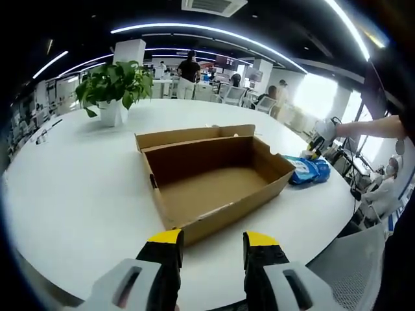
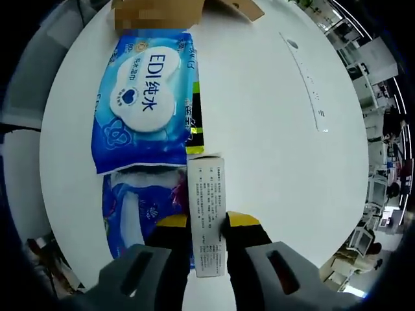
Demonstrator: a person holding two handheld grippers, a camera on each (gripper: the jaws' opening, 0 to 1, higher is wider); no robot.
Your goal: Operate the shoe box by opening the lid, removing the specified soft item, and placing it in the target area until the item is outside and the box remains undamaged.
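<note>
Yellow-tipped jaws of the left gripper [image 1: 213, 241] stand apart, gripping nothing, just short of the open cardboard shoe box [image 1: 214, 178], which sits empty on the white table [image 1: 78, 194]. Right gripper [image 2: 207, 220] is clamped on a thin white printed carton [image 2: 207, 214], held beside two blue wet-wipe packs [image 2: 146, 97] lying on the table near the box. A potted plant [image 1: 115, 87] stands beyond.

left gripper view looks level across the surface [image 1: 78, 194] at the open shoe box [image 1: 214, 178]; right gripper view looks steeply down, close over the same surface, box corner shared.
</note>
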